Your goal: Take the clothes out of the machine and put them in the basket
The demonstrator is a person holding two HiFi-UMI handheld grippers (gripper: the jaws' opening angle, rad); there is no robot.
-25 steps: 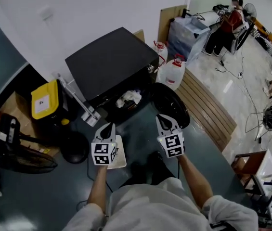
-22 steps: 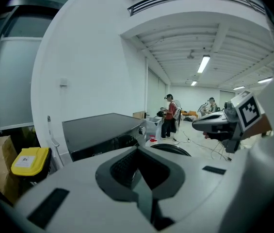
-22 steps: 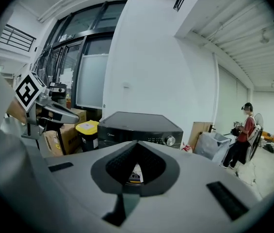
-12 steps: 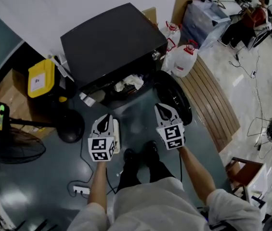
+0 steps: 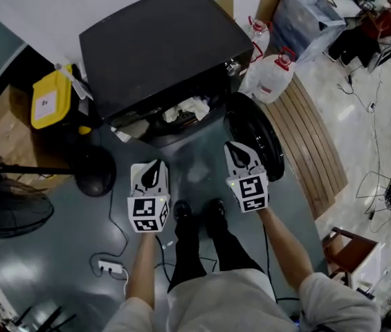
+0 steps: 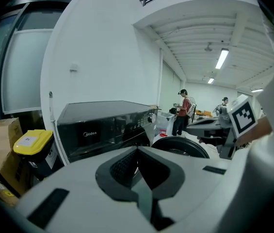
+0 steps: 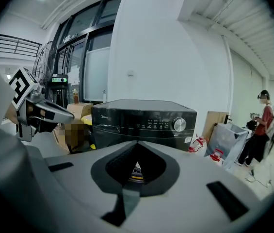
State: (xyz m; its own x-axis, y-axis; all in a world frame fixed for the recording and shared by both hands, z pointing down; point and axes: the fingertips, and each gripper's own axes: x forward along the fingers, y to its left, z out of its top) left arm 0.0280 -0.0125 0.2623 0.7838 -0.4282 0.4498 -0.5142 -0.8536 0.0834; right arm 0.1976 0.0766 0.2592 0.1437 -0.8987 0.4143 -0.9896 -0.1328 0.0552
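White clothes [image 5: 187,109] in open washing machine [image 5: 160,47] drum, straight ahead, midway between left gripper [image 5: 151,176] and right gripper [image 5: 241,157]; both pressed together, empty, well apart from clothes.

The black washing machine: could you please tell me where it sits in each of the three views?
Head view: washing machine, top centre, door open.
Left gripper view: washing machine, left of centre, mid-height.
Right gripper view: washing machine, centre, mid-height.
Shared landmark: the person in red, to the machine's right in every view.
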